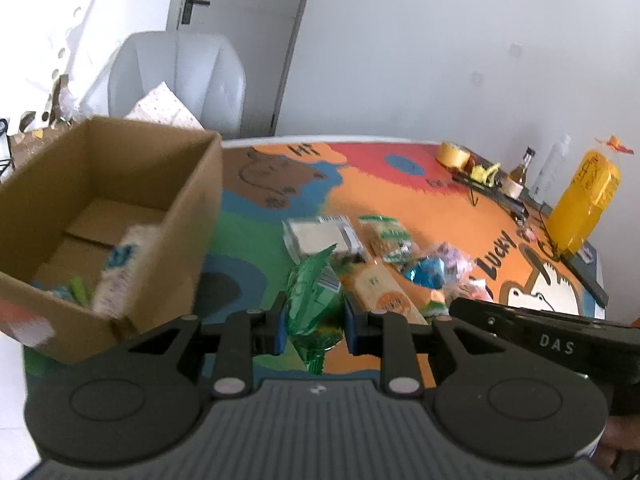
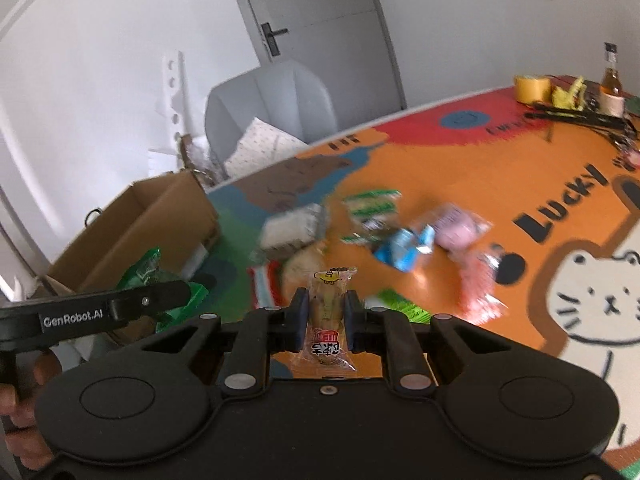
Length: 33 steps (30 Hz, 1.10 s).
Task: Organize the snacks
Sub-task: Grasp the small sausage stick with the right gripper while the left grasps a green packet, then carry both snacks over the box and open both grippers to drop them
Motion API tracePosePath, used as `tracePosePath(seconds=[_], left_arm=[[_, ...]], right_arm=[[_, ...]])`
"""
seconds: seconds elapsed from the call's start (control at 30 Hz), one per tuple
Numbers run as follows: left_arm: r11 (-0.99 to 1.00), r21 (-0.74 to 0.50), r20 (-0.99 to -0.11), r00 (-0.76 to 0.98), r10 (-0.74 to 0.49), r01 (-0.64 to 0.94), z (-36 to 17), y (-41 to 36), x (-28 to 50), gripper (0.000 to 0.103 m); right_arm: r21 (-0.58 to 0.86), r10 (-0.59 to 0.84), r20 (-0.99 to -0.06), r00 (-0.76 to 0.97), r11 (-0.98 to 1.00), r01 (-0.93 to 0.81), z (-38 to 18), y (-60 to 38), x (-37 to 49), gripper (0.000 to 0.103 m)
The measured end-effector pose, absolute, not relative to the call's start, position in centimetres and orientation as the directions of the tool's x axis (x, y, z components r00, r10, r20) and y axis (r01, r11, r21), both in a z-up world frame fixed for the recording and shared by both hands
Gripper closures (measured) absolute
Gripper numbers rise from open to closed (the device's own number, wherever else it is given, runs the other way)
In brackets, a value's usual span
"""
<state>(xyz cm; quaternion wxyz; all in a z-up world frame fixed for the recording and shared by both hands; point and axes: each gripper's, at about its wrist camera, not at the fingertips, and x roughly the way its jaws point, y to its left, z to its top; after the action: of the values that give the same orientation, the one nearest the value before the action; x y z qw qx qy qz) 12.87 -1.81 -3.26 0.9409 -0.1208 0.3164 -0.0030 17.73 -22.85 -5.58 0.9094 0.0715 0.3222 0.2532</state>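
My left gripper (image 1: 315, 322) is shut on a crinkly green snack packet (image 1: 314, 300), held just above the table beside the open cardboard box (image 1: 176, 208). Inside the box lie a white-and-blue packet (image 1: 120, 268) and something green. My right gripper (image 2: 325, 320) is shut on a clear-wrapped brown snack bar (image 2: 326, 312) with a yellow logo. Loose snacks remain on the colourful tablecloth (image 2: 500, 176): a white packet (image 1: 320, 236), a green-striped one (image 1: 390, 236), a blue one (image 2: 404, 250), a pink one (image 2: 456, 224). The right wrist view also shows the left gripper's arm and its green packet (image 2: 146, 272).
A yellow bottle (image 1: 584, 204), a tape roll (image 1: 454, 154), a small glass bottle (image 1: 524, 168) and a black wire rack (image 1: 488, 186) stand along the table's far right edge. A grey chair (image 1: 180, 76) with a white cloth stands behind the box. A door is beyond.
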Motion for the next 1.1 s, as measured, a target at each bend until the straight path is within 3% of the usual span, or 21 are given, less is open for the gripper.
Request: tracePosePath(seconds=[0.43, 1.1], left_arm=[[0.962, -0.234, -0.527, 0.850, -0.005, -0.139, -0.3, 2.7, 12.3, 0.077], [0.940, -0.249, -0.524, 0.848, 0.073, -0.235, -0.4, 11.6, 12.2, 0.077]], right_arm=[[0.308, 0.592, -0.479, 0.649, 0.805, -0.507, -2.6, -18.4, 19.0, 0.086], [0.251, 0.649, -0.447, 0.616, 0.751, -0.610, 0.6, -8.6, 19.6, 0.086]])
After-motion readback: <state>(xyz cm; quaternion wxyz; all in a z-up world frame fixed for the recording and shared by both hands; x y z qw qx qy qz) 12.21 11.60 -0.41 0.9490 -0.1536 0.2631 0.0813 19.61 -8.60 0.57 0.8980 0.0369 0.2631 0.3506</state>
